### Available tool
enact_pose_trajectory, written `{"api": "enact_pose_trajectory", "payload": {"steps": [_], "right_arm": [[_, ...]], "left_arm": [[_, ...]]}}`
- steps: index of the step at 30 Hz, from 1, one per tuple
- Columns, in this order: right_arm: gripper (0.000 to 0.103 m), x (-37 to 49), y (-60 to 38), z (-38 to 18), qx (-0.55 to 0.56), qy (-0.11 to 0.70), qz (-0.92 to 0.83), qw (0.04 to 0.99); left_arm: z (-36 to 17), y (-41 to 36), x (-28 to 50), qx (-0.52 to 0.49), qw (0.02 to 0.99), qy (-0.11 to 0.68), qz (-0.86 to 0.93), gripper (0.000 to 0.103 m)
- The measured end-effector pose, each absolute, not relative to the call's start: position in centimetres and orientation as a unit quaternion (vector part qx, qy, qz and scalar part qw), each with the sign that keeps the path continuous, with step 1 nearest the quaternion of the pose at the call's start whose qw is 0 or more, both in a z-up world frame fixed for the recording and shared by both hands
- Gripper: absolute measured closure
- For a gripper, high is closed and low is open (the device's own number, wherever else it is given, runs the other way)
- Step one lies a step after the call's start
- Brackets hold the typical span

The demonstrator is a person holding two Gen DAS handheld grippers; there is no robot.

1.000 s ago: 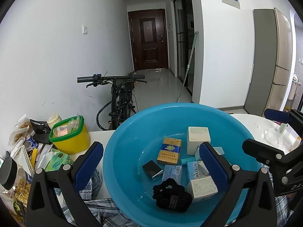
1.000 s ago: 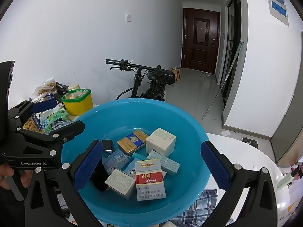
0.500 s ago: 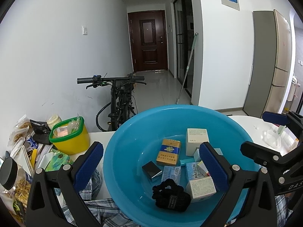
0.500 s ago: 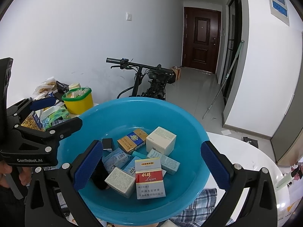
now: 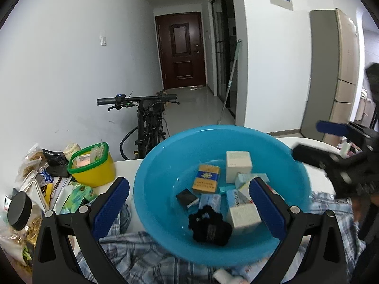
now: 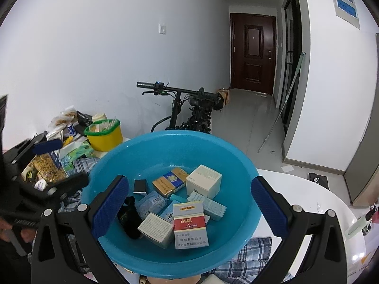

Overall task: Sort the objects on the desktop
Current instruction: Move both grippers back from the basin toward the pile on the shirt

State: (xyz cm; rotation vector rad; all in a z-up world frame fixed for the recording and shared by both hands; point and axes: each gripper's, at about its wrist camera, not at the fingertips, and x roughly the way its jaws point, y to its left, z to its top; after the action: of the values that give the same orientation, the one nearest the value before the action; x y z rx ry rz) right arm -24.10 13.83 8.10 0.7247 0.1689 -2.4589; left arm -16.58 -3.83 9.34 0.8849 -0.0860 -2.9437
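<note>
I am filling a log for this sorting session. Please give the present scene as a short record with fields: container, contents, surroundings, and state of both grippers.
container: blue basin on a white table, lying partly on a plaid cloth
contents: red-and-white pack, gold-and-blue pack, white box, black fabric item, several pale blue boxes
surroundings: yellow tub with green rim and snack bags to the left; bicycle behind
left gripper: jaws open, empty
right gripper: jaws open, empty
</note>
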Motion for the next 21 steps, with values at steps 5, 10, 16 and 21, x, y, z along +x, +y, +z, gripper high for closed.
{"api": "enact_pose_trajectory", "payload": {"steps": [5,10,16,21], "right_arm": [[0.000,-23.3,14.2,9.1,0.258,0.064,-0.920,0.286],[0.000,-21.8,14.6,10.5,0.241,0.061,-0.924,0.289],[0.000,-18.4,16.4,10.7,0.237,0.072,-0.922,0.298],[0.000,-15.9,19.7,9.2,0.246,0.074,-0.924,0.282]], "left_arm": [[8.4,-3.7,-12.7,0.290,0.023,-0.010,-0.957,0.000],[5.9,-2.6,-9.6,0.301,0.013,0.006,-0.954,0.000],[2.3,-0.7,-8.5,0.319,-0.010,0.038,-0.947,0.000],[0.0,1.5,-9.6,0.324,0.004,0.035,-0.945,0.000]]}}
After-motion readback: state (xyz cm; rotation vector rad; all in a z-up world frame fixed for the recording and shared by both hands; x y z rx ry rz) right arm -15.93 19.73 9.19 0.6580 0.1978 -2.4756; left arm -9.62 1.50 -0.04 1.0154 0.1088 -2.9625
